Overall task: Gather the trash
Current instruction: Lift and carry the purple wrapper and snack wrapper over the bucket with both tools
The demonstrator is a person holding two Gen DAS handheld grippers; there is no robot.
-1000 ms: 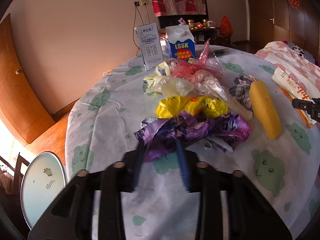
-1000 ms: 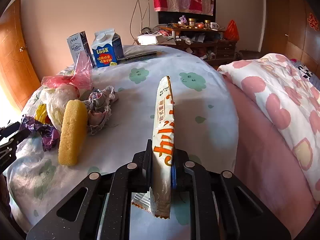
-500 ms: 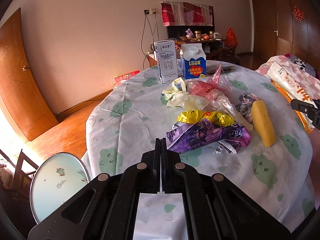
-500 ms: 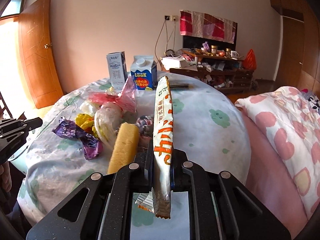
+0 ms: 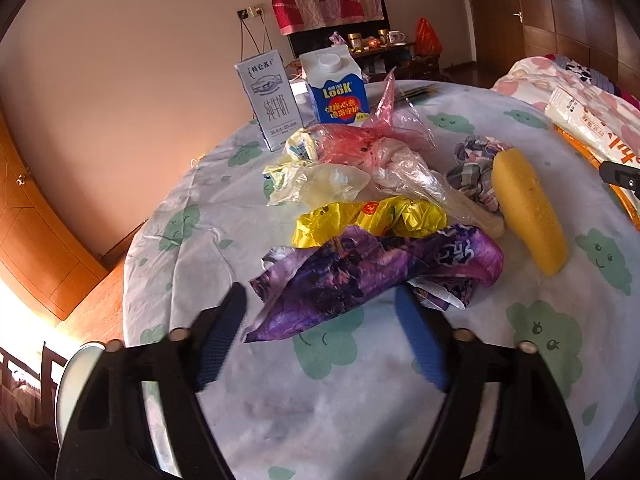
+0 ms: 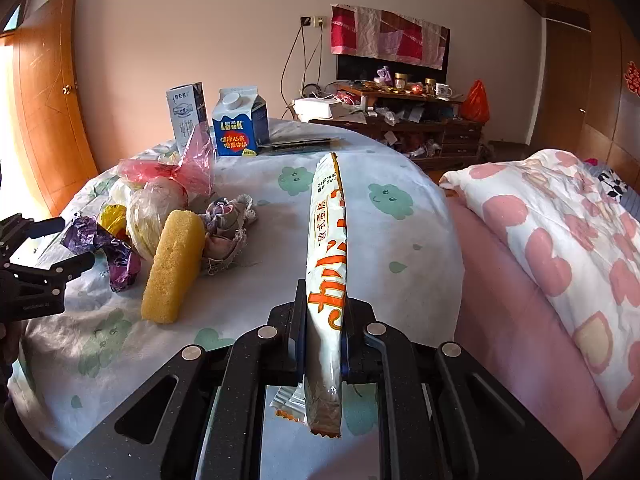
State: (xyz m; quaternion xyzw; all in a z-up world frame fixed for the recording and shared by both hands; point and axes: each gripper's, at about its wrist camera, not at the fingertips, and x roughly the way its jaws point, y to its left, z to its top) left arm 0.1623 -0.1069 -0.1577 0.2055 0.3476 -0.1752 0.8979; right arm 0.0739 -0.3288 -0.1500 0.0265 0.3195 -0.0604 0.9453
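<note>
The left gripper (image 5: 320,320) has bare tablecloth (image 5: 320,420) under it, and its jaws are opening with the near tip of the purple wrapper (image 5: 360,276) lying between them. Right behind that wrapper sit the yellow wrapper (image 5: 372,218), crumpled plastic bags (image 5: 360,160), the sponge (image 5: 528,208) and two cartons (image 5: 336,88), packed close together. The table's right side (image 6: 392,200) is open, up to the pink blanket (image 6: 560,248) at its edge.

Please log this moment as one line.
left claw: opening, purple wrapper between | right claw: shut on white snack wrapper
</note>
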